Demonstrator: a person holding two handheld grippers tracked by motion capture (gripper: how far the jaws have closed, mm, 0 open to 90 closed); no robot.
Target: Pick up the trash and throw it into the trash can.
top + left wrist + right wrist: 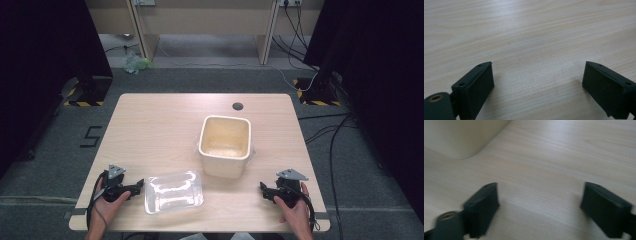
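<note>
Resting on pale woodgrain table [150, 125], both tongs spread, glossy cream square tub [225, 145], clear lid [173, 192].

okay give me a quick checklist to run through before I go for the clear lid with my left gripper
1. Left gripper open: ok, jaws stand wide apart.
2. Left gripper empty: ok, bare table between the jaws.
3. Lid within reach: ok, it lies flat right beside the left gripper.
4. Right gripper open and empty: ok.
5. Tub uncovered and upright: ok, open top faces up.
6. Tub empty: cannot tell, the bottom looks pale and unclear.
</note>
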